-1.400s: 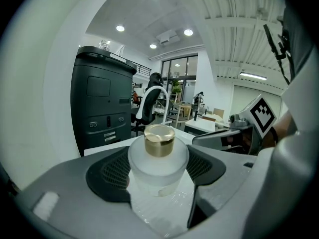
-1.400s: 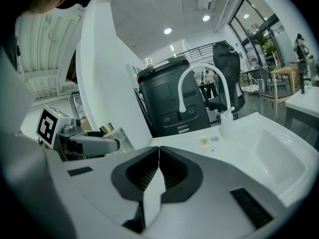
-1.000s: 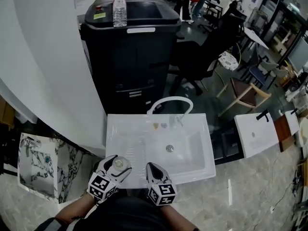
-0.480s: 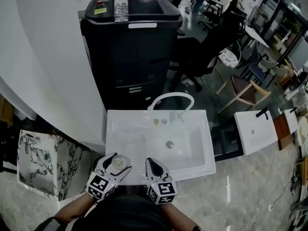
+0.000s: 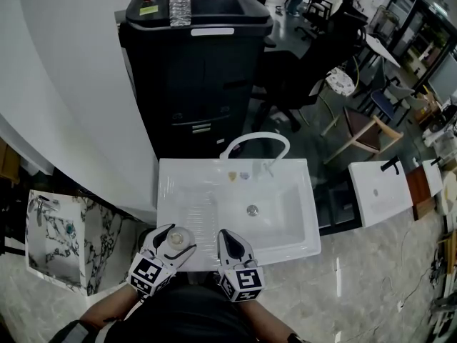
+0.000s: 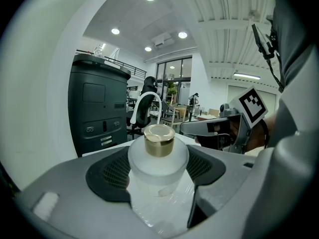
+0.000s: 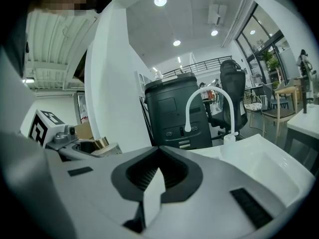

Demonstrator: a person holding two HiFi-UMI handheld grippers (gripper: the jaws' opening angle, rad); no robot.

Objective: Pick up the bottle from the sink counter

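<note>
My left gripper (image 5: 172,244) clamps the bottle (image 6: 158,159) at the sink's (image 5: 168,181) near left corner; my right gripper (image 5: 228,239), just right, is closed, empty.

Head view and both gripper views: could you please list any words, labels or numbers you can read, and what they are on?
No text is legible anywhere.
Yellow-green sticker on the tall black machine: too small to read.
White strip label on that machine: too small.
Small stickers on the white rectangular sink: too small.
Frosted round bottle with gold cap: no print shows.
</note>
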